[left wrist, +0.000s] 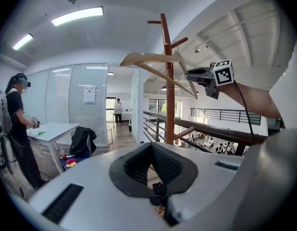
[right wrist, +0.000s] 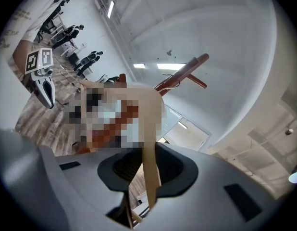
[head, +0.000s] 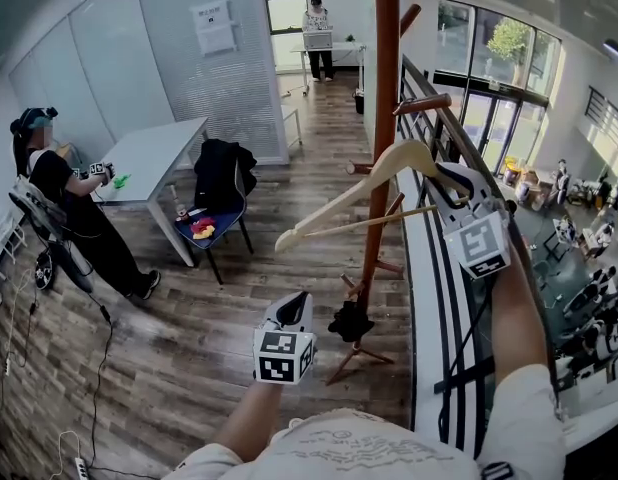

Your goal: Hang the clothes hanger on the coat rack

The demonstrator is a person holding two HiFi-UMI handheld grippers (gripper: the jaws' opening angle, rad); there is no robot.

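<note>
My right gripper (head: pixel 451 183) is shut on a pale wooden clothes hanger (head: pixel 389 168) at its right part, held up against the red-brown pole of the coat rack (head: pixel 385 88). The hanger's long arm slants down to the left across the pole, below an upper peg (head: pixel 424 103). In the right gripper view the hanger (right wrist: pixel 151 177) runs between the jaws, with the coat rack (right wrist: pixel 187 71) beyond. The left gripper view shows the hanger (left wrist: pixel 148 59), the coat rack (left wrist: pixel 169 81) and the right gripper (left wrist: pixel 194 73) high up. My left gripper (head: pixel 289 308) hangs low, shut and empty, short of the rack's foot.
A railing (head: pixel 439 268) runs along the right, right beside the rack, with a lower floor beyond. To the left stand a chair with a black jacket (head: pixel 224 178) and a white table (head: pixel 154 153) with a person (head: pixel 59 198) at it. Another person (head: pixel 317 33) stands far back.
</note>
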